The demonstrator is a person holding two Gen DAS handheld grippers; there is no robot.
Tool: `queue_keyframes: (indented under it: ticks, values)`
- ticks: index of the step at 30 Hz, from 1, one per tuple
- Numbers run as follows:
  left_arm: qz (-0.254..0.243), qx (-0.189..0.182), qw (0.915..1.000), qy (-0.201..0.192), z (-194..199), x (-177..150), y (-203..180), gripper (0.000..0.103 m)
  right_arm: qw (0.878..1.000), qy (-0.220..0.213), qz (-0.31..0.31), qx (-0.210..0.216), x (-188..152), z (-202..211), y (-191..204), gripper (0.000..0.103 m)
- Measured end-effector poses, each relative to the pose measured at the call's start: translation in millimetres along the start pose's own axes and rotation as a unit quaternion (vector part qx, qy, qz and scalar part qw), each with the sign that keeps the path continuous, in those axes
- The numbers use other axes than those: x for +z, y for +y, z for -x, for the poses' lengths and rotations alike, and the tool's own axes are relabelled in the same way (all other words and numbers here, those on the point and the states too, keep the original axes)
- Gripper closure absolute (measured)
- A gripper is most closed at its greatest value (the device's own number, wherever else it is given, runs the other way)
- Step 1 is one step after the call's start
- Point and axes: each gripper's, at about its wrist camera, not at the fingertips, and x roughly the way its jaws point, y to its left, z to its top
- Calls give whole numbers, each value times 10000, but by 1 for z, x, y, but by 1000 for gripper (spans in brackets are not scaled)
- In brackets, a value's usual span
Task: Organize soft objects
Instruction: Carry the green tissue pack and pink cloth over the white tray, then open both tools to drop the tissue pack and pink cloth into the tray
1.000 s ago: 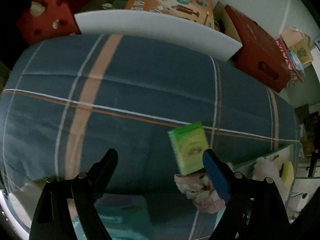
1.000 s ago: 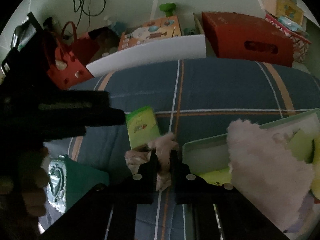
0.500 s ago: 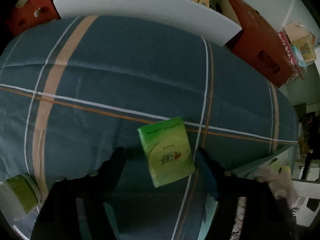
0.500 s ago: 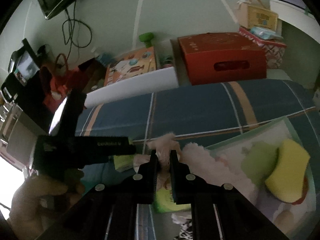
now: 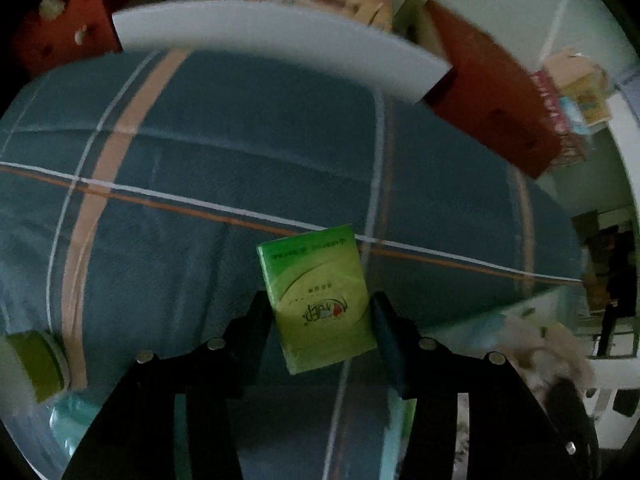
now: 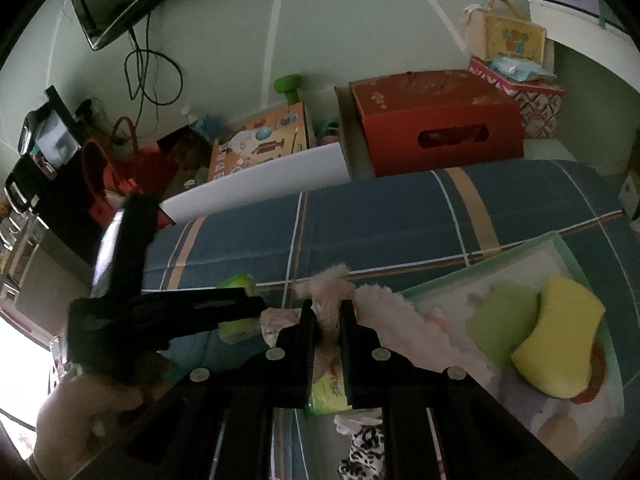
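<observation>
The left gripper [image 5: 320,312] has just been closing, with its jaws on either side of a green pack [image 5: 318,298] on the blue plaid bed [image 5: 240,152]; whether the pads press it I cannot tell. The right gripper [image 6: 327,312], to its right, is clamped on a pink fluffy cloth [image 6: 328,292]. Further right lies a tray [image 6: 560,240] with a yellow sponge [image 6: 558,340].

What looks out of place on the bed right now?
Mainly the green tissue pack: it lies askew on the blue plaid cover, outside the pale green bin holding the yellow sponge.
</observation>
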Motion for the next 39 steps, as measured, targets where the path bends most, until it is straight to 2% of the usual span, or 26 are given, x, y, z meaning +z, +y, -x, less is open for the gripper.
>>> queue_keyframes:
  ticks: [3, 8, 14, 24, 34, 39]
  values:
    - [-177, -159, 9991, -337, 27, -19, -10, 51, 10000, -54, -25, -16, -2, 12, -2, 91]
    - [-380, -391, 9962, -683, 65, -50, -19, 51, 9999, -119, -98, -19, -11, 30, -6, 91]
    - [-676, -505, 9918, -961, 83, -83, -36, 51, 9996, -213, -136, -117, -24, 52, -13, 91]
    - [-1206, -777, 9863, -814, 77, -145, -63, 51, 9960, -563, -336, -600, -47, 106, -48, 91]
    - [-1498, -831, 9815, -854, 70, -171, -81, 51, 9916, -681, -618, -913, -65, 132, -80, 91]
    - [-1687, -857, 9785, -820, 61, -178, -88, 51, 9916, -460, -675, -1002, -68, 121, -89, 91]
